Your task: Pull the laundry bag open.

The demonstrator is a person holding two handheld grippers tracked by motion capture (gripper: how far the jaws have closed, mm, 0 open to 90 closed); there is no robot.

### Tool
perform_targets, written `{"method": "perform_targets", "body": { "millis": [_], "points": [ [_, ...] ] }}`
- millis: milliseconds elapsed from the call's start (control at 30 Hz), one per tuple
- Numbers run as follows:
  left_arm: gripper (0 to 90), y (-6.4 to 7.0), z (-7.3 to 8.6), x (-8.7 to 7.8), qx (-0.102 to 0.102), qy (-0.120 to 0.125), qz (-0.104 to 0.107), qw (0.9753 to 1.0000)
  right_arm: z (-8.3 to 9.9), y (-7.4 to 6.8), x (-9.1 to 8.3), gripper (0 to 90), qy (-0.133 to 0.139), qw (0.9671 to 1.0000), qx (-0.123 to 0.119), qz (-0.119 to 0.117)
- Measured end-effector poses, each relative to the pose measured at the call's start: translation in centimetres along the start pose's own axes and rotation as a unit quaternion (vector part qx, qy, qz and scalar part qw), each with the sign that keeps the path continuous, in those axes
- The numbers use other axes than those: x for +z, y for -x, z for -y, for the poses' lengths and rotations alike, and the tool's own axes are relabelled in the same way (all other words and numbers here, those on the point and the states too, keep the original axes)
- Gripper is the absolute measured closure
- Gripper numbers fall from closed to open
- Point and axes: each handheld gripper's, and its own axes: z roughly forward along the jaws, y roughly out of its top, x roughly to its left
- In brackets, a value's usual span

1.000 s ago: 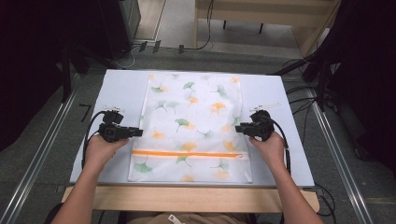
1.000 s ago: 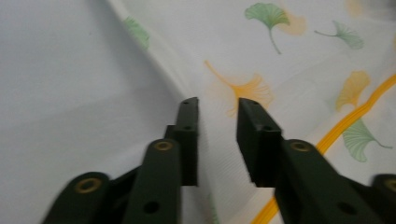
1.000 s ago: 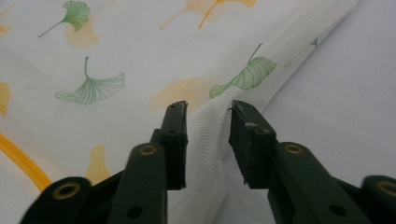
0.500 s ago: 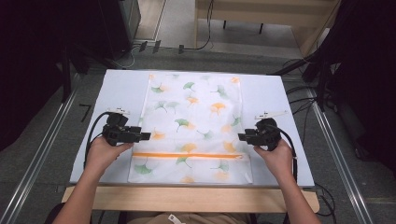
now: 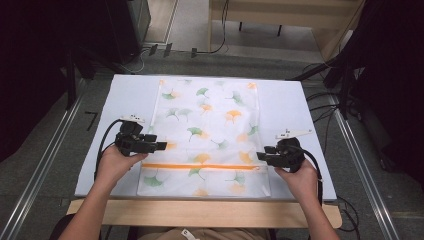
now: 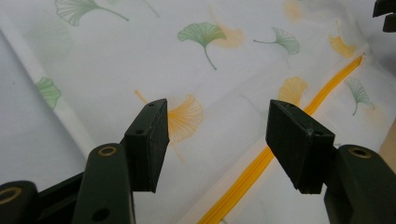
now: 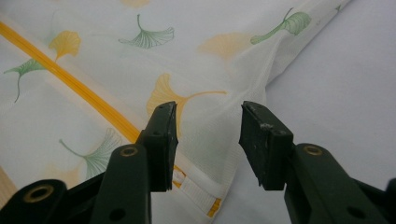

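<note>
A white mesh bag (image 5: 207, 130) printed with green and orange ginkgo leaves lies flat on the pale mat (image 5: 305, 115). An orange zipper (image 5: 200, 166) runs across it near the front. My left gripper (image 5: 162, 146) is at the bag's left edge just above the zipper, open, with the mesh (image 6: 210, 60) and zipper (image 6: 261, 158) below its jaws. My right gripper (image 5: 259, 156) hangs open over the bag's right edge by the zipper's end (image 7: 201, 196), and nothing is between its fingers (image 7: 161, 135). The bag's right seam (image 7: 275, 60) runs away past the right-hand jaw.
The mat covers a table with a wooden front edge (image 5: 200, 212). Metal rails (image 5: 45, 155) run along both sides. Cables (image 5: 325, 100) trail off at the right, and dark equipment (image 5: 115, 25) stands at the back left.
My right gripper has slid along the bag's right edge toward the person, down to the zipper's end. The left gripper has shifted only slightly the same way.
</note>
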Motion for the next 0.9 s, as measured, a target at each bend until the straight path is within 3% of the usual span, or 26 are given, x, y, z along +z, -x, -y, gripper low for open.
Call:
{"method": "perform_targets", "body": {
  "millis": [67, 167, 500, 900],
  "points": [
    [40.5, 0.5, -0.4, 0.3, 0.008, 0.001, 0.008, 0.9999, 0.5, 0.0, -0.2, 58.2, 0.002, 1.0, -0.008, 0.003],
    [40.3, 0.9, -0.7, 0.8, 0.014, -0.002, 0.015, 0.9998, 0.8, 0.0, -0.5, 58.2, 0.001, 1.0, 0.005, 0.003],
    [40.3, 2.3, -1.5, 1.9, 0.033, -0.004, 0.033, 0.9989, 2.4, -0.6, -2.0, 52.0, -0.005, 0.9998, 0.007, 0.02],
    [39.5, 3.7, -2.3, 3.3, 0.056, -0.012, 0.046, 0.9973, 3.4, -0.7, -2.5, 51.3, -0.013, 0.9995, 0.005, 0.028]
  ]
}}
